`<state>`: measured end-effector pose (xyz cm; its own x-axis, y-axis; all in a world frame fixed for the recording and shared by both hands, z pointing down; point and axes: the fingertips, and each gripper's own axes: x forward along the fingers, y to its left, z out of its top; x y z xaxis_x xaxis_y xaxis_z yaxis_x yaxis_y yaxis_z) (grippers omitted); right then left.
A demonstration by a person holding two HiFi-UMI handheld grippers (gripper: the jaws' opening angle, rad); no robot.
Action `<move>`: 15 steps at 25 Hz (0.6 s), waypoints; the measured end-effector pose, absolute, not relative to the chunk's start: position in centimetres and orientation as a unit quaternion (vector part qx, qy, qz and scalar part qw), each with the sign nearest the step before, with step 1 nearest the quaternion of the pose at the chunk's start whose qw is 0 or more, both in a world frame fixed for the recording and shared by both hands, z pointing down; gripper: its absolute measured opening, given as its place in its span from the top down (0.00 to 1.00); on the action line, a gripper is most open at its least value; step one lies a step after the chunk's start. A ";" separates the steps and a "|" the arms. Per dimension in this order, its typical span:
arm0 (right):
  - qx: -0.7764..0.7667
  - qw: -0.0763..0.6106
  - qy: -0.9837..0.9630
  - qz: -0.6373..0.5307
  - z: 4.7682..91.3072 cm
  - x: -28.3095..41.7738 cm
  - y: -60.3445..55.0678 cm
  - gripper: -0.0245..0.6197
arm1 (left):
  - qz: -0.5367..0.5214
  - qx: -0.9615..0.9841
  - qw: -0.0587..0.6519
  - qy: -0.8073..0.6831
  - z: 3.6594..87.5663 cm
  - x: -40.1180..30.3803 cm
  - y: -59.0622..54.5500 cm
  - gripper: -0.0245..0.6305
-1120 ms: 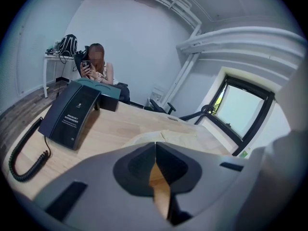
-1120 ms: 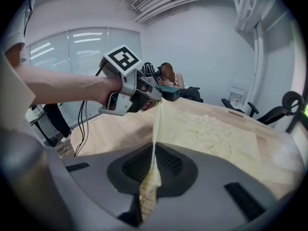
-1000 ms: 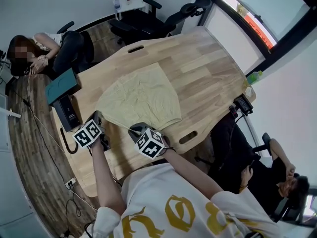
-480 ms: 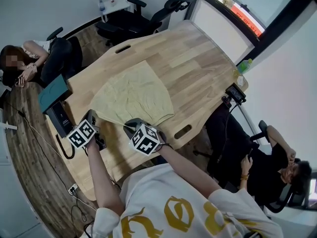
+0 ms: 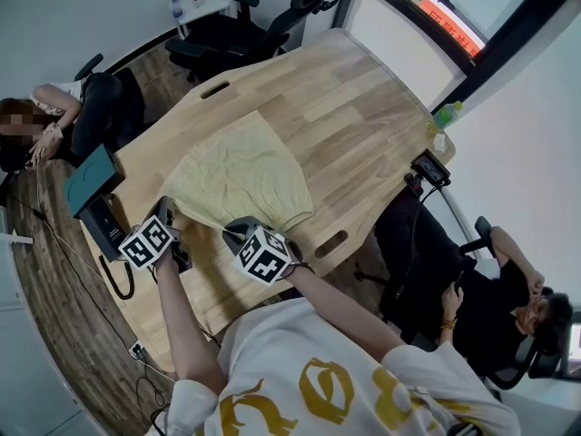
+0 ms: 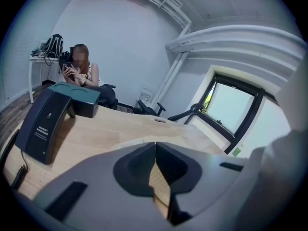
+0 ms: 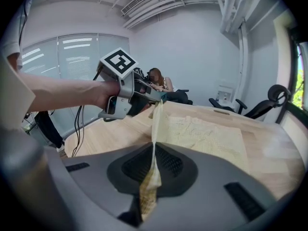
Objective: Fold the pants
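Gripping the near edge of the pants with both tools, we judge the step in hand to be the first fold, near edge carried over toward the far one. The left tool is shut, with woven yellow cloth showing in the slit between its pads. The right tool is likewise clamped on a bunched bit of the same edge. From the right gripper view the cloth runs as a raised strip from one tool to the other. The rest of the garment lies flat on the wooden tabletop, roughly at its middle.

To do this well, we judge that both tools should rise together and level, with the strip between them taut but not stretched, so the edge does not sag or twist. The lifted edge should then travel straight across the garment rather than at a slant, be laid down square on the far edge, and be let go by both tools at once. A pull too hard would drag the whole piece across the wood.

Pose: both forearms reach forward from the body, side by side and close together. Each tool slants forward and down toward the cloth with its marker cube uppermost. The left sits at the garment's near left corner and the right further along the same edge.
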<state>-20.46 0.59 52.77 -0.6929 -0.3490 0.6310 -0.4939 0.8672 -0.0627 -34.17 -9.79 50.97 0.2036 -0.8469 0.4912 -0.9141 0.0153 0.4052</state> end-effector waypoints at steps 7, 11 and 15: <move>0.242 0.287 -0.916 0.140 51.4 -18.8 -1.4 0.94 | 0.047 0.710 0.330 -0.620 49.8 -31.9 -12.7 0.94; 0.257 0.269 -0.916 0.150 50.4 -17.3 -3.3 0.94 | 0.065 0.729 0.303 -0.610 47.9 -29.7 -15.3 0.94; 0.279 0.250 -0.913 0.161 48.9 -15.1 -5.2 0.94 | 0.085 0.748 0.275 -0.597 46.0 -27.0 -17.4 0.94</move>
<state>-15.12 -5.16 48.90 -0.7194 -0.4284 0.5467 -0.5894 0.7930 -0.1541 -26.96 -17.41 46.00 0.2716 -0.8474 0.4563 -0.9411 -0.1346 0.3101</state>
